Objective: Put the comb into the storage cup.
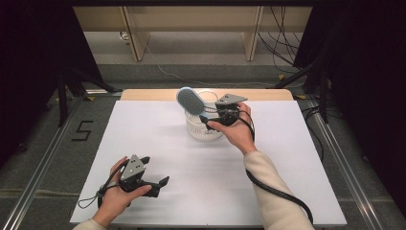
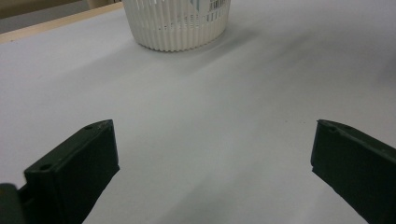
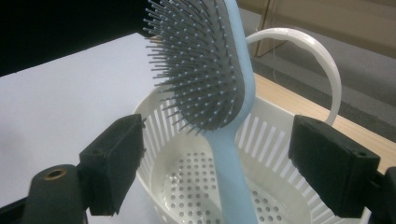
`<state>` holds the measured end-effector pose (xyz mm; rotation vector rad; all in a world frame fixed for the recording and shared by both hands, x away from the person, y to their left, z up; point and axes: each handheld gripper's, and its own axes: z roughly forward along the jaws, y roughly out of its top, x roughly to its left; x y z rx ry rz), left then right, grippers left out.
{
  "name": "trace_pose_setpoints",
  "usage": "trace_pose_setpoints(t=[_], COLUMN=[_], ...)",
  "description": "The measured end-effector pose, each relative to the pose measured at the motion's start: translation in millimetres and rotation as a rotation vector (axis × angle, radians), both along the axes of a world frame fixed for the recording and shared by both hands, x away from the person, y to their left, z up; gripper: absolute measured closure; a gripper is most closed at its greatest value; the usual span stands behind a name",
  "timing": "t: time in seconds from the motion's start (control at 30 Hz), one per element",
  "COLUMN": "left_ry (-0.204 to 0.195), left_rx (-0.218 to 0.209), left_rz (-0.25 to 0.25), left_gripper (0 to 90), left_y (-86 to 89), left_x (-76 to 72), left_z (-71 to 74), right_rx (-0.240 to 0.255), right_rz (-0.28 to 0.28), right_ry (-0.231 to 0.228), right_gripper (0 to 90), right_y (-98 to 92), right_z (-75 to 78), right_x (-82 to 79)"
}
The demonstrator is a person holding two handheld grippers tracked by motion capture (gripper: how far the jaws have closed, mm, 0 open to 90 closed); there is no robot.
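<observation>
Pale-blue oval brush point(image 3: 229, 93) with grey bristles upright in ribbed white basket point(image 3: 275, 135), right gripper point(image 3: 215, 158) jaws apart around handle, not pressing, left gripper point(image 2: 212, 158) jaws wide over matte white table point(image 2: 210, 93)

I think I work in a lab, a room made for filming. My table point(image 1: 143, 143) has a plain white sheet on it. Dark curtains point(image 1: 33, 57) hang left and right. Wires point(image 1: 282, 43) lie on the far floor. A number five point(image 1: 82, 130) is taped there.

We hold two black grippers, sleeves cream.
Each gripper, left point(image 1: 158, 184) and right point(image 1: 207, 120), carries a grey three-cornered plate and a black trailing cable.
</observation>
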<state>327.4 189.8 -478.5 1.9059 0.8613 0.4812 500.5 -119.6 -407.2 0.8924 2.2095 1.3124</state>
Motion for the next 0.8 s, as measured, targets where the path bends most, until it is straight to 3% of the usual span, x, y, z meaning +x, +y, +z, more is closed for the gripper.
trace_pose_setpoints(t=[0.8], left_ry=[-0.002], left_rx=[-0.002], left_rz=[0.003], left_gripper=[0.0], left_y=[0.5], left_x=[0.5], left_z=[-0.4], right_rx=[0.005], right_rz=[0.027], right_ry=[0.014], right_gripper=[11.3], right_y=[-33.5], right_z=[-0.4], right_x=[-22.0])
